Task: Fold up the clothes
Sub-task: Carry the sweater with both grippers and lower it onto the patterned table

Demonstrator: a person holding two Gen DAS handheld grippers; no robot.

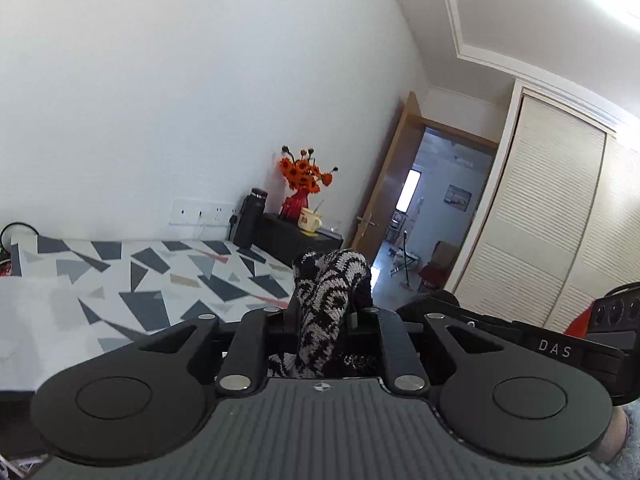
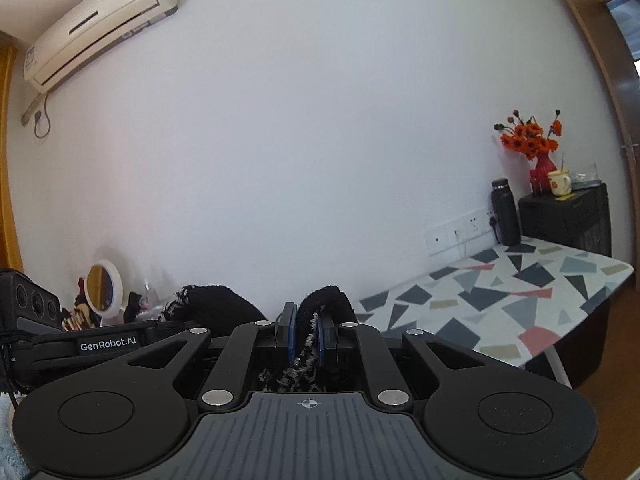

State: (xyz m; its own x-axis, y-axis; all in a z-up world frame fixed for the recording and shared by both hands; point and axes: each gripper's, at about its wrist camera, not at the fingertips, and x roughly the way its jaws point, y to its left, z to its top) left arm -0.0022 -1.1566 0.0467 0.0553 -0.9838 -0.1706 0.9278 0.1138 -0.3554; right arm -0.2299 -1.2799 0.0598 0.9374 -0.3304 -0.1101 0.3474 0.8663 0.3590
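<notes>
A black-and-white patterned knit garment [image 1: 328, 304] is held up in the air by both grippers, above and in front of the table [image 1: 120, 280] with its grey, black and red shard-patterned cloth. The left gripper [image 1: 326, 312] is closed narrowly on a bunched fold of the knit, which rises between the fingers and curls over their tips; the pads themselves are mostly hidden by the cloth. The right gripper [image 2: 307, 332] is likewise clamped on the garment: its blue-faced pads [image 2: 291, 336] stand close together with a thin strip of the patterned knit pinched between them, and a black roll of the fabric [image 2: 326, 300] arches over the right finger. Another dark bundle [image 2: 216, 304] sits just to the left, probably the portion held by the other gripper, though its edges are hard to separate.
</notes>
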